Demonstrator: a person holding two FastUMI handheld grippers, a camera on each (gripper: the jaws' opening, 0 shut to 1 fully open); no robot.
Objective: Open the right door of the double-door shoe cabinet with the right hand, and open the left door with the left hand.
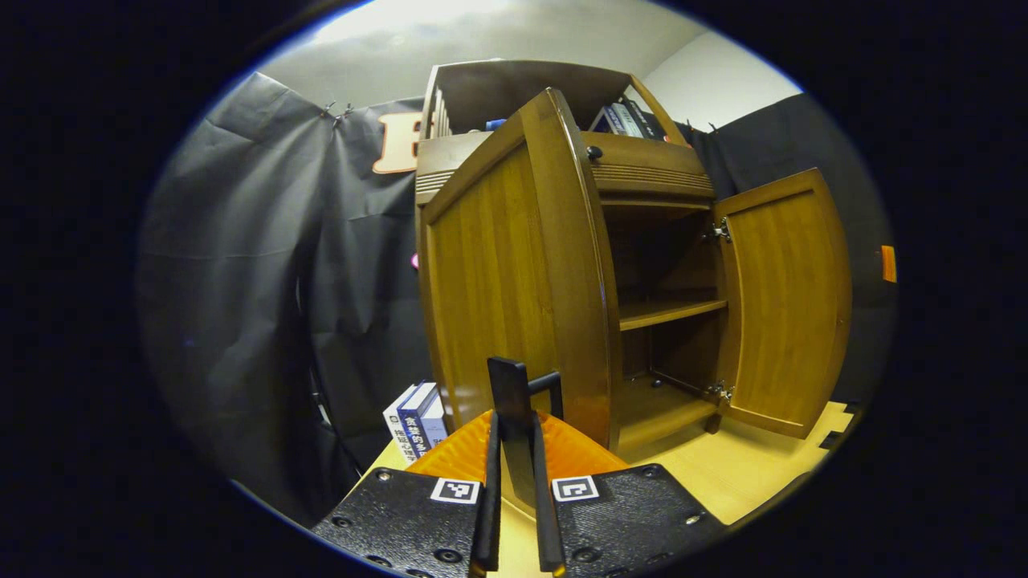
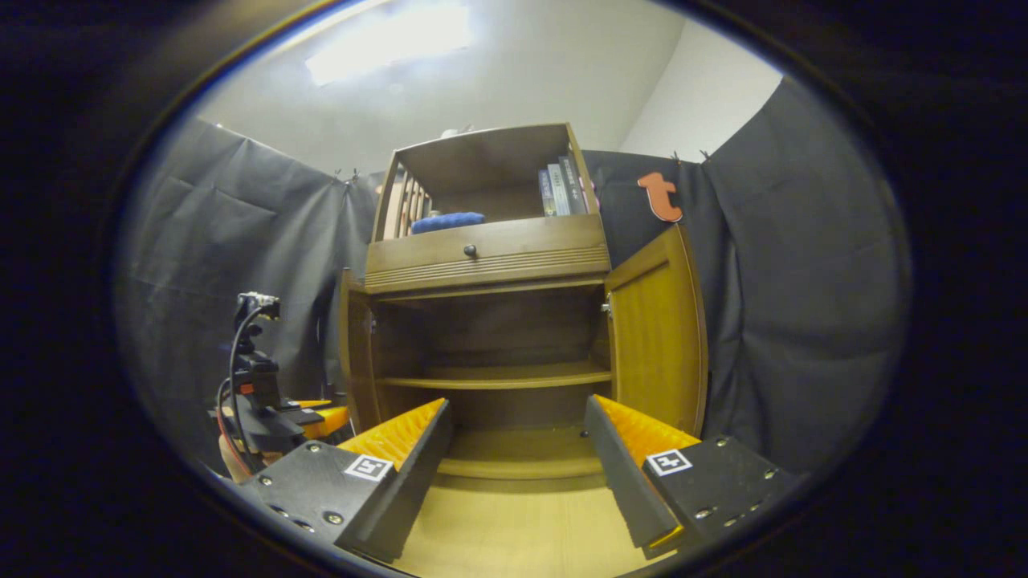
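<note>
The wooden shoe cabinet [image 1: 642,172] stands on a light table, with both doors swung out. In the left gripper view the left door [image 1: 498,273] is close in front of me. My left gripper [image 1: 514,429] is shut on its dark handle [image 1: 511,381]. The right door [image 1: 791,305] stands wide open, showing the inner shelf [image 1: 671,311]. In the right gripper view my right gripper [image 2: 516,409] is open and holds nothing, a little way back from the cabinet's lower shelf [image 2: 490,376]. There the right door [image 2: 658,337] is open at its right, and the left gripper [image 2: 329,416] sits by the left door [image 2: 351,353].
A drawer with a round knob [image 2: 470,250] sits above the doors. Books [image 2: 562,189] and a blue object [image 2: 446,221] rest in the open top shelf. More books [image 1: 416,421] stand beside the cabinet's left side. The light wooden table [image 2: 514,530] stretches in front.
</note>
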